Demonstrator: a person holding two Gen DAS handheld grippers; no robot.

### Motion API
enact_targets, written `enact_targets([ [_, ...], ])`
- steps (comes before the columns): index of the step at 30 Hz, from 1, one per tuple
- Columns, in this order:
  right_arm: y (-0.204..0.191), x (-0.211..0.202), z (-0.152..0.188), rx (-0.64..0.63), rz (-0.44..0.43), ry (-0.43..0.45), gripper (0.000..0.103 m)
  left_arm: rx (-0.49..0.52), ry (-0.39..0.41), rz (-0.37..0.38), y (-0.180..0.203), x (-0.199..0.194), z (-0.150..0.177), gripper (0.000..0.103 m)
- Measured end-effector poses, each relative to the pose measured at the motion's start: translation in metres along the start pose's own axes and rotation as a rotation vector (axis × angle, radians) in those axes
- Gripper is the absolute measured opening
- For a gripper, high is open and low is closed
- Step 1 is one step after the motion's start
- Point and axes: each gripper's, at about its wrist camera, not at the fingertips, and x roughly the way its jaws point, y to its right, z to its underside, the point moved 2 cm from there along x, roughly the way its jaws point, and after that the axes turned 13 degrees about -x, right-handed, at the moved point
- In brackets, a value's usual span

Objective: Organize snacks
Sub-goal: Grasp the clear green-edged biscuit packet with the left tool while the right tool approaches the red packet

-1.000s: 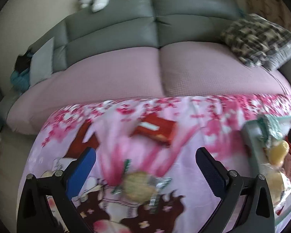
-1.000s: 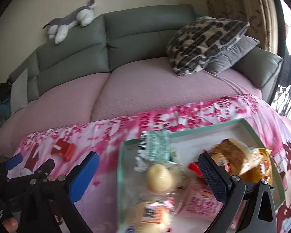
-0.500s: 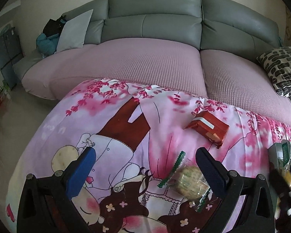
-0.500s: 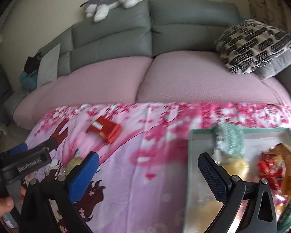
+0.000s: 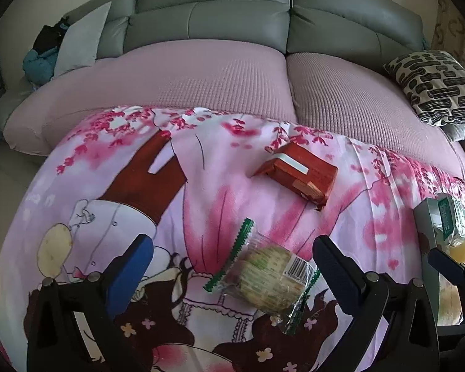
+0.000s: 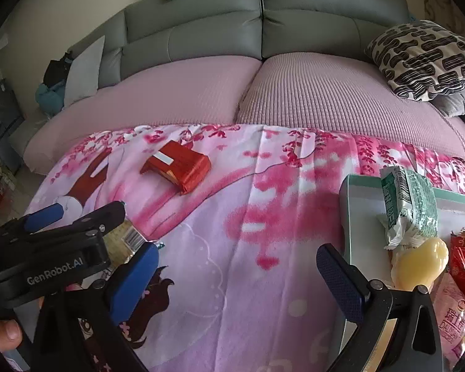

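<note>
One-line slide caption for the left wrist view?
Open left hand-held gripper poised over a clear-wrapped pastry on the pink cloth, red packet beyond.

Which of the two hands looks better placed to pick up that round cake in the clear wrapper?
The left. Its open tool already has the round cake lying between its fingers, while the right tool is open over bare cloth beside the tray.

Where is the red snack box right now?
The red rectangular snack box lies on the pink floral cloth, beyond the clear-wrapped round cake, left of the pale green tray.
</note>
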Motion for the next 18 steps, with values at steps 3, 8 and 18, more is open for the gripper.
enact_targets([
  [3, 0.0, -0.001, 0.0, -0.007, 0.009, -0.004, 0.103, -0.016, -0.009, 0.007, -0.003, 0.001, 0.002, 0.102],
  [8, 0.003, -0.003, 0.0, -0.006, 0.024, -0.002, 0.103, -0.048, -0.014, 0.035, -0.011, -0.001, 0.005, 0.102],
  [18, 0.033, -0.021, 0.001, 0.083, 0.07, 0.044, 0.103, 0.017, -0.049, 0.038, -0.004, 0.006, 0.018, 0.102],
])
